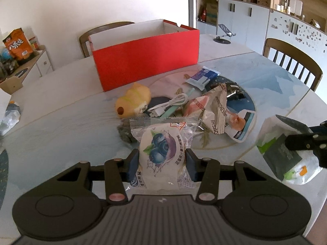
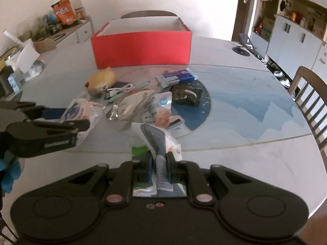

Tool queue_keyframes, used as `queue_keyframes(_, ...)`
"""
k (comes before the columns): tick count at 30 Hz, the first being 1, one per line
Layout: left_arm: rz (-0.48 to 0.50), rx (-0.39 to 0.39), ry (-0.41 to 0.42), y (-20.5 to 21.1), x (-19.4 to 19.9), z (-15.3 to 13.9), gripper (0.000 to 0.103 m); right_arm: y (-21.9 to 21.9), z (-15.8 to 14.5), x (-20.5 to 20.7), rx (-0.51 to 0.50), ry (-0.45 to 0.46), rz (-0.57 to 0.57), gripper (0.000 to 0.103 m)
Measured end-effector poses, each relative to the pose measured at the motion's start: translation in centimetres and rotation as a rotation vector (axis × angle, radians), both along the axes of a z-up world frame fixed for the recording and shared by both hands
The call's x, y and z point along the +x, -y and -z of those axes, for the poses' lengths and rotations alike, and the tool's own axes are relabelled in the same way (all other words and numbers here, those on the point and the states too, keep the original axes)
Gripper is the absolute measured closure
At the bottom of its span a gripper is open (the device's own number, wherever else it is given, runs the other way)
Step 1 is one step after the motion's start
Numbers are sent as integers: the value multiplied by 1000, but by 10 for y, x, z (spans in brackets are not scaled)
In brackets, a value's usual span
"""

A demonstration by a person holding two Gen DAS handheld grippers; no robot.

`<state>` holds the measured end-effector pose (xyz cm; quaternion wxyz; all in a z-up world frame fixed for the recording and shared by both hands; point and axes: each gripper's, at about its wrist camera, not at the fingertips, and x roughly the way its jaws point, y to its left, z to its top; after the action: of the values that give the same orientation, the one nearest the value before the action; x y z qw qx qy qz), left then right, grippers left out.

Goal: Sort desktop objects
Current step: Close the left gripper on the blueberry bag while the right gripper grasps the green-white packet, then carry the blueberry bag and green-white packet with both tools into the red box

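Observation:
My left gripper [image 1: 162, 164] is shut on a clear blueberry snack packet [image 1: 161, 155], held just above the table in front of the pile. It also shows in the right wrist view [image 2: 77, 110]. My right gripper [image 2: 160, 168] is shut on a white-green snack packet [image 2: 157, 143], which shows at the right of the left wrist view [image 1: 286, 155]. The open red box [image 1: 143, 61] stands behind the pile, also in the right wrist view [image 2: 141, 49]. The pile holds a yellow plush toy [image 1: 132, 102], a white cable [image 1: 169, 104] and several snack bags [image 1: 214, 110].
A round marble table [image 2: 245, 112] with a blue centre disc carries everything. Wooden chairs [image 1: 292, 61] stand around it. A phone stand [image 1: 223, 35] sits at the back right. A blue-white packet [image 2: 177, 77] and a dark pouch [image 2: 187, 96] lie right of the pile.

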<state>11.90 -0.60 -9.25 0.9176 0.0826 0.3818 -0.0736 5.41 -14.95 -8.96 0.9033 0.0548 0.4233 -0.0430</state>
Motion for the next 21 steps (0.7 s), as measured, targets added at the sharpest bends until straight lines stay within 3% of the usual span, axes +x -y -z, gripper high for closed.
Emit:
queue_keyframes(7,-23,4,0,-13,-8,-24,57,2,-17,5,51,0,34,91)
queue_keyframes(21,29,-6,2,-27,-19,-76,57,-13,-63,18,116,21,36,91)
